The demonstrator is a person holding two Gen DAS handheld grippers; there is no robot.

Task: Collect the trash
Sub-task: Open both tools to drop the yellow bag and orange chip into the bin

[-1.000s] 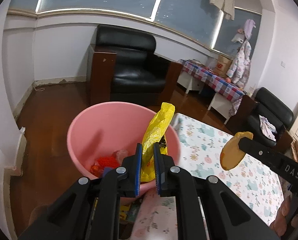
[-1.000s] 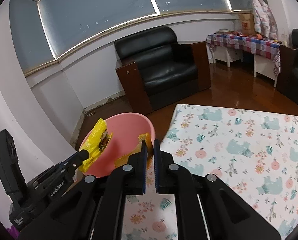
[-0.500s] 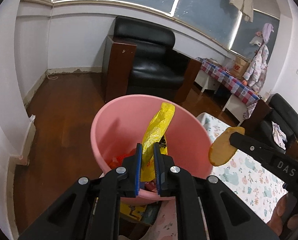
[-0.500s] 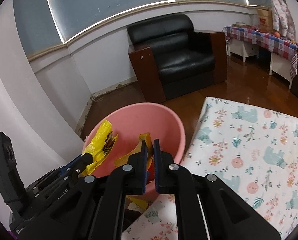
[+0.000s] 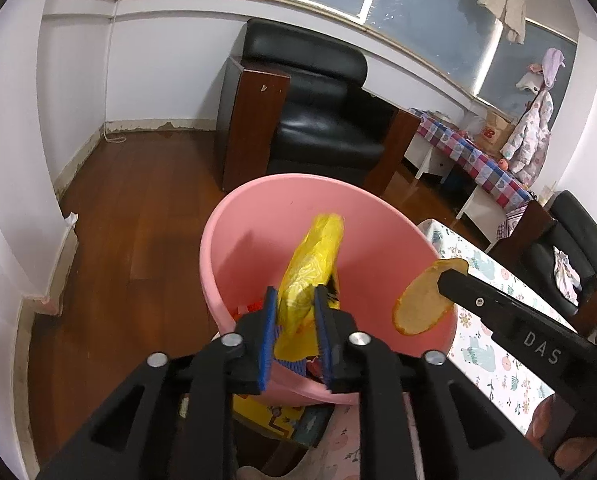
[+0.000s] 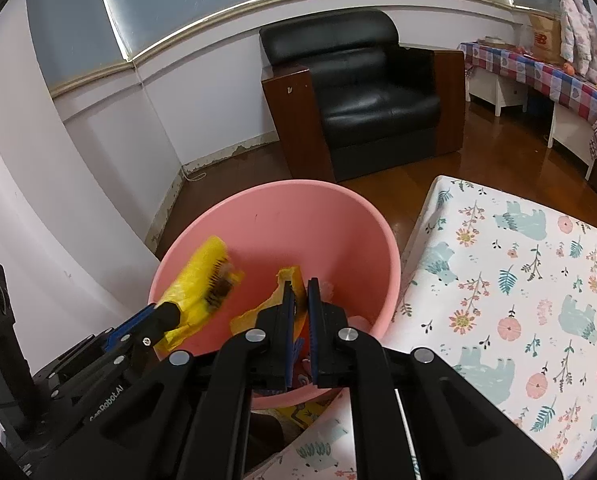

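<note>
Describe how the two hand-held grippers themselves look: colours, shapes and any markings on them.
Both are matte black plastic. The left hand-held gripper has two angular, triangular-trussed fingers with round silver bolt heads and ribbed blue pads inside the tips. The right hand-held gripper is built the same way. Seen from the side, the right one carries white letters "DAS"; the left one's side reads partly "Robot.AI". No sleeves show.

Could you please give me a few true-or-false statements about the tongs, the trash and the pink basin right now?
1. The left tongs have a yellow wrapper between their pads. True.
2. The right tongs hold a blue bottle. False: they are shut on an orange peel.
3. The pink basin is empty. False: red scraps lie inside it.
4. Both pieces of trash hang over the basin. True.
5. The black armchair stands behind the basin. True.
</note>
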